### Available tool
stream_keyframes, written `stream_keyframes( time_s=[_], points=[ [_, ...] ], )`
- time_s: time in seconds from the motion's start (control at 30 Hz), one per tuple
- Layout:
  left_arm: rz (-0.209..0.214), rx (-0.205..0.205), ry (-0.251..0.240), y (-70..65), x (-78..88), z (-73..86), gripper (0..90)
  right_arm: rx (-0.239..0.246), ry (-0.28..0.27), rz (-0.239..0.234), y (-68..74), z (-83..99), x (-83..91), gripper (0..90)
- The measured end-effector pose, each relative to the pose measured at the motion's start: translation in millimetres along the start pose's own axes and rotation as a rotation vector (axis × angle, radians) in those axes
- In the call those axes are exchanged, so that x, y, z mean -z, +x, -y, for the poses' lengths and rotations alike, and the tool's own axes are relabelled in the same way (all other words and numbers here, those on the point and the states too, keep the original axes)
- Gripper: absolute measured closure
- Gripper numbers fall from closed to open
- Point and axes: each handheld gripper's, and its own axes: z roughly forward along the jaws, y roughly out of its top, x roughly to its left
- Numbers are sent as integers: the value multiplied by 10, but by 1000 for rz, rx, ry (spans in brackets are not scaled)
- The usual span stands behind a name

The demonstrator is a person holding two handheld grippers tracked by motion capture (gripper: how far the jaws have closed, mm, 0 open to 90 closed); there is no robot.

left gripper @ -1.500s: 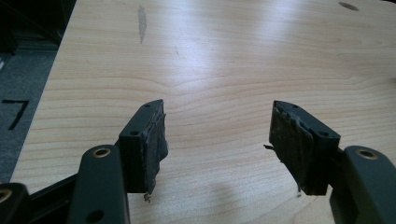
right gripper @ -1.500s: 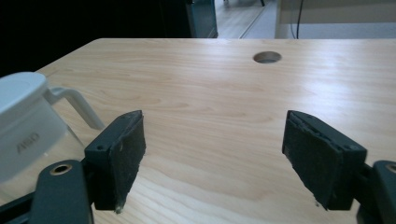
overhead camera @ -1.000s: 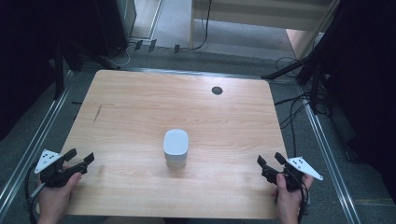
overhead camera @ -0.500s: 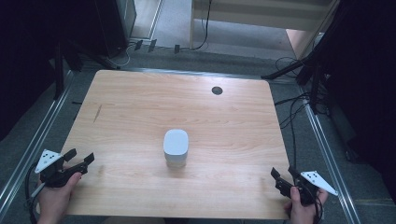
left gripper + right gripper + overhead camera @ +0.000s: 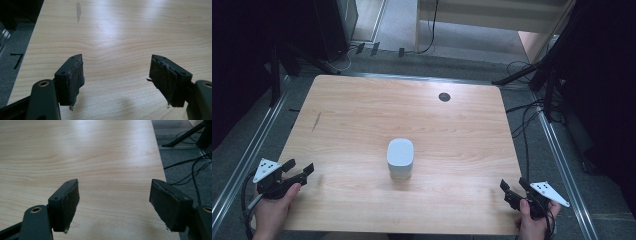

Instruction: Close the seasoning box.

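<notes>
A white rounded container [image 5: 400,158] stands upright near the middle of the wooden table [image 5: 362,115], and everything else is placed from it. The left gripper [image 5: 298,169] sits well to the container's left and slightly nearer the person, over the table's near-left edge, held in the left hand [image 5: 272,212]; its jaws are spread wide with nothing between them, and in the left gripper view [image 5: 116,75] bare wood shows in the gap between its worn pads. The right gripper [image 5: 515,189] lies well to the container's right and nearer the person, at the table's near-right corner, held in the right hand [image 5: 534,225]; its jaws also stand apart and empty, with plain tabletop and the table's right edge showing in the right gripper view [image 5: 113,197]. Beyond the container, toward the far edge, is a small dark round hole [image 5: 444,97] in the tabletop.
</notes>
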Motion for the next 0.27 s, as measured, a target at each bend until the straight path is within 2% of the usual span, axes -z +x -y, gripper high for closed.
stream_keyframes(
  time_s=[0.27],
  points=[
    [-6, 2, 6, 0, -14, -5, 284, -10, 8, -5, -10, -4, -7, 247]
  ],
)
